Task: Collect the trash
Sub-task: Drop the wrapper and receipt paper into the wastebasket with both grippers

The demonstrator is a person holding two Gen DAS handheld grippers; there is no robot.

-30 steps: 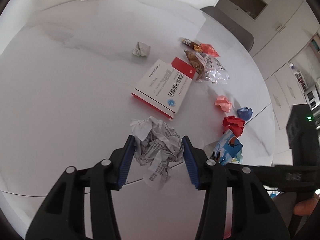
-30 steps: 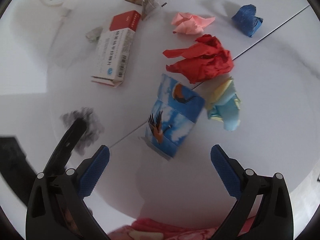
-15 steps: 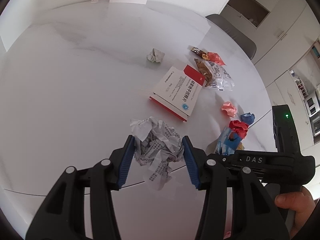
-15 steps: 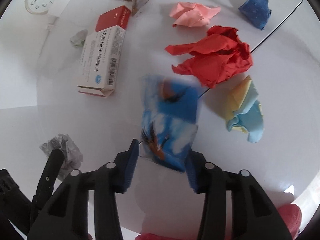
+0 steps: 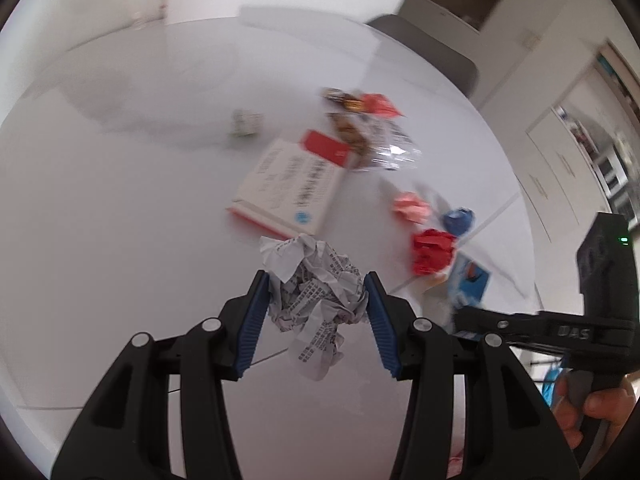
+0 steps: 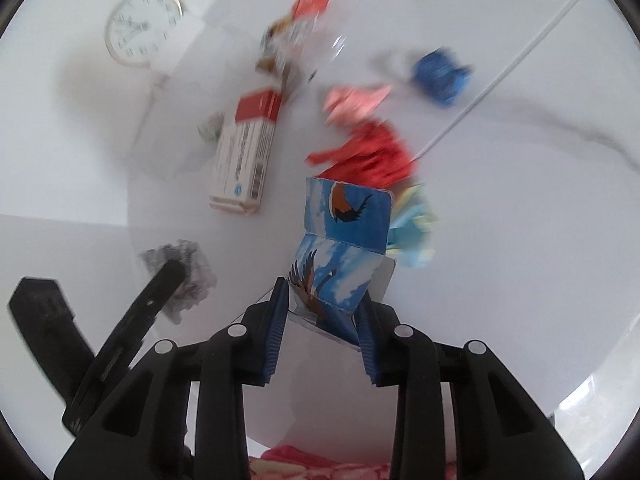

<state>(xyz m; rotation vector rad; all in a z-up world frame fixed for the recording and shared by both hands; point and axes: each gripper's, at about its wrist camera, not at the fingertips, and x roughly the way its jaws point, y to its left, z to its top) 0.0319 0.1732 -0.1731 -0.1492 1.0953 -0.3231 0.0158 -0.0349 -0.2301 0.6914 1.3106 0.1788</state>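
While your right gripper [image 6: 322, 300] is closing on the blue carton [image 6: 340, 256], w/ pads pressing its lower end, your left gripper [image 5: 316, 300] clamps the crumpled receipt [image 5: 316, 292]. Stuff beyond both is motion-blurred; carton's base hidden behind the jaws.

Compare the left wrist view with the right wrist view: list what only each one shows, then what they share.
Only the left wrist view: the person's hand on the right gripper's handle, the grey chair, the wall cabinets.

Only the right wrist view: the right gripper, jaws closing on the blue bird-print carton, and the pale blue-and-yellow paper.

Both: the left gripper clamping the crumpled receipt, the red-and-white medicine box, the red paper, pink paper, blue paper, snack wrappers, the clock.
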